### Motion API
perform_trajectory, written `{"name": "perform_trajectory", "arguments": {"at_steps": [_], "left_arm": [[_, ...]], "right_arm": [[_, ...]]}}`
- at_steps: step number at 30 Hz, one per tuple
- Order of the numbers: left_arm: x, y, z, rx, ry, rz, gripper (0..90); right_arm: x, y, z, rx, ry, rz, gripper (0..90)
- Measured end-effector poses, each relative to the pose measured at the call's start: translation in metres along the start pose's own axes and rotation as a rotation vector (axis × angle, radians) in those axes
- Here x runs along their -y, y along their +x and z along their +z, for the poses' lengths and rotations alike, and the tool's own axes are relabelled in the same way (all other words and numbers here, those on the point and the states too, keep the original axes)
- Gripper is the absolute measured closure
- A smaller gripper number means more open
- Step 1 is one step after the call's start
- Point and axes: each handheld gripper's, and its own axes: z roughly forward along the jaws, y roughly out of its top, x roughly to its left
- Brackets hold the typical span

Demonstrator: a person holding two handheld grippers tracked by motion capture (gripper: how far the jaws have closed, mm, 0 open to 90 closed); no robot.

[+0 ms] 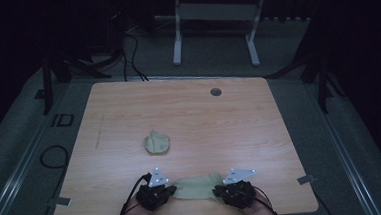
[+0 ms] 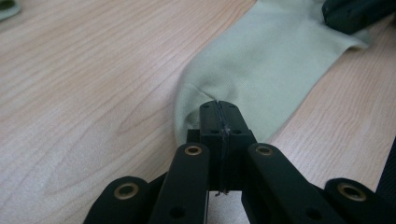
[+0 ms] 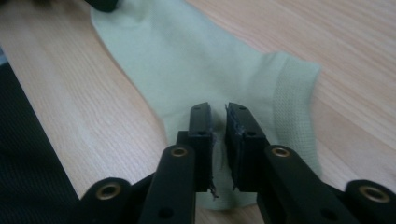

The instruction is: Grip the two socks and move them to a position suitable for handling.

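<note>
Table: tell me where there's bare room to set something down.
The table is bare across its far half, from the far edge with its round hole down to the bundled sock. Both side strips beside that bundle are free too. The near edge is crowded: the flat sock lies between the left gripper and right gripper.

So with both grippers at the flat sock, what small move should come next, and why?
Probably close the right gripper fully on the cuff end. The left gripper is already shut on the sock at its toe end, while the right jaws stand slightly apart over the fabric. A balled sock lies farther up the table.
</note>
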Motion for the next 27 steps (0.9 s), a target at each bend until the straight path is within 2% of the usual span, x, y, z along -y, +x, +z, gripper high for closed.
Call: {"name": "perform_trajectory", "arguments": {"at_steps": [2, 4, 8, 11, 14, 15, 17, 18, 19, 20, 22, 23, 25, 27], "left_arm": [[0.000, 0.000, -0.002, -0.015, 0.010, 0.011, 89.5], [0.002, 0.000, -0.003, -0.021, 0.007, 0.004, 89.6], [0.004, 0.001, -0.004, -0.018, -0.001, -0.004, 89.5], [0.003, 0.000, -0.004, -0.022, 0.004, 0.008, 89.5], [0.003, -0.001, -0.003, -0.007, -0.002, 0.010, 89.4], [0.003, -0.001, -0.004, 0.011, -0.012, 0.004, 89.2], [0.003, 0.000, -0.010, 0.050, -0.061, -0.001, 80.8], [0.002, 0.000, -0.014, 0.067, -0.074, 0.002, 75.3], [0.002, 0.000, -0.014, 0.067, -0.074, 0.002, 72.8], [0.003, -0.001, -0.025, 0.074, -0.132, 0.032, 67.8], [0.005, -0.001, -0.034, 0.064, -0.182, 0.046, 60.2], [0.007, -0.001, -0.036, 0.057, -0.195, 0.051, 59.9], [0.009, -0.001, -0.038, 0.036, -0.201, 0.054, 49.0], [0.011, 0.000, -0.040, 0.033, -0.205, 0.064, 47.1]], "right_arm": [[0.001, 0.000, -0.001, -0.007, 0.003, -0.003, 78.9], [0.003, -0.002, -0.004, 0.002, 0.006, -0.009, 78.3], [0.010, -0.005, -0.009, -0.005, 0.000, 0.006, 77.3], [0.011, -0.006, -0.011, -0.012, -0.002, 0.019, 76.8], [0.010, -0.004, -0.011, -0.013, 0.008, 0.019, 73.7], [0.009, -0.004, -0.011, -0.018, 0.012, 0.016, 71.5], [0.006, -0.003, -0.013, -0.016, 0.010, 0.013, 68.5], [0.005, -0.003, -0.014, -0.021, -0.003, 0.016, 67.6], [0.005, -0.003, -0.014, -0.021, -0.003, 0.016, 67.6], [-0.001, -0.002, -0.020, -0.040, -0.036, 0.018, 64.7], [-0.008, -0.003, -0.024, -0.037, -0.055, 0.007, 62.0], [-0.013, -0.003, -0.025, -0.031, -0.062, 0.002, 59.9], [-0.020, -0.004, -0.025, -0.027, -0.069, -0.008, 56.2], [-0.029, -0.004, -0.024, -0.020, -0.076, -0.024, 54.8]]}}
